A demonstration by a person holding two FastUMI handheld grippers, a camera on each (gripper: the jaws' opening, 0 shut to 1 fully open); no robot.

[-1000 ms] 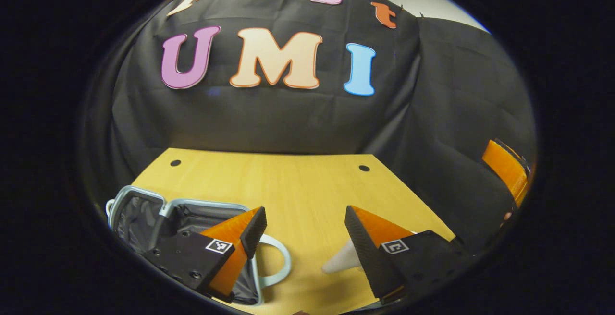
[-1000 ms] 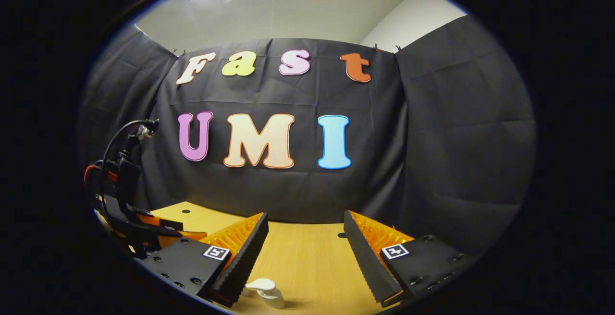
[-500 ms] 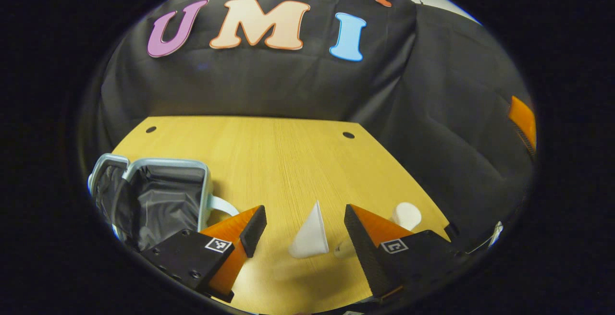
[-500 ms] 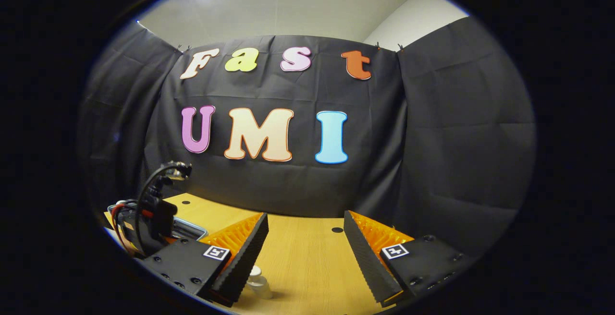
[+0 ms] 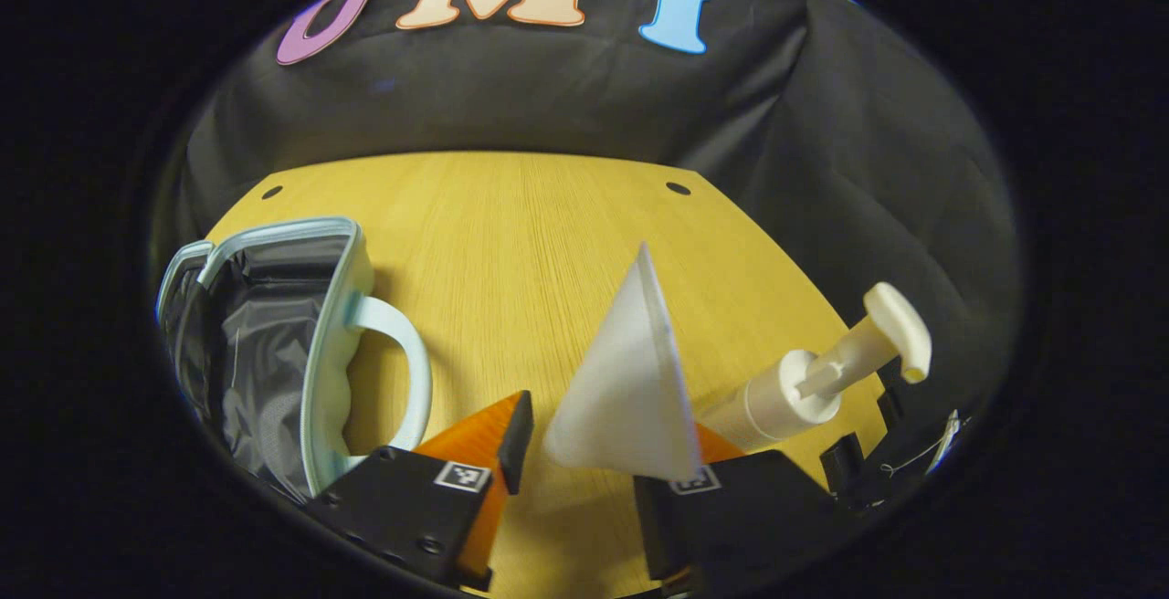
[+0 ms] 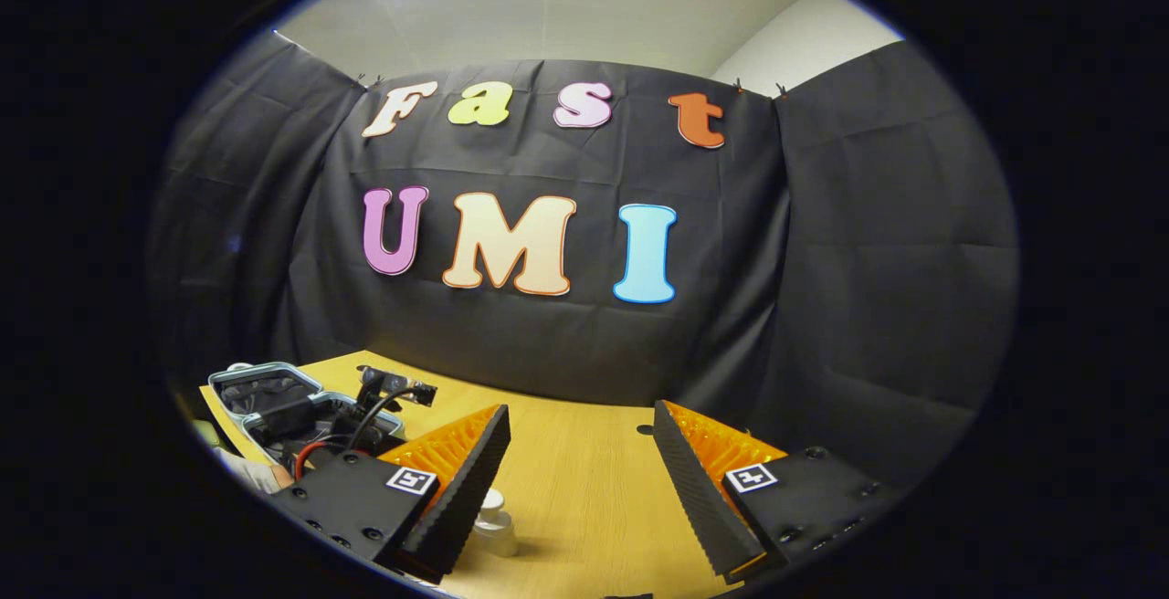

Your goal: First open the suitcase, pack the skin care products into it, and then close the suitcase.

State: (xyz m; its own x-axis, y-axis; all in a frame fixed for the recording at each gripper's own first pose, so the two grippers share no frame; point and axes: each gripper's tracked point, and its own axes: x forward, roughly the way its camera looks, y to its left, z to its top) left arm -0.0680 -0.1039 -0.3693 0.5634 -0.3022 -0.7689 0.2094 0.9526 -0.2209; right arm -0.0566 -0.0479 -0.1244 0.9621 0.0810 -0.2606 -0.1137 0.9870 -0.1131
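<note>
Suitcase (image 5: 274, 343) open at worktop (image 5: 511, 243) left. No legible labels. Left tool (image 5: 584, 462) parted around white tube (image 5: 626, 380), contact unclear; pump bottle (image 5: 804, 380) beside. Right tool (image 6: 580, 480) wide open, empty.

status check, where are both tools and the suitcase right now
Left tool open around white tube, not clamped. Right tool open, empty. Suitcase open. Pump bottle beside tube.
</note>
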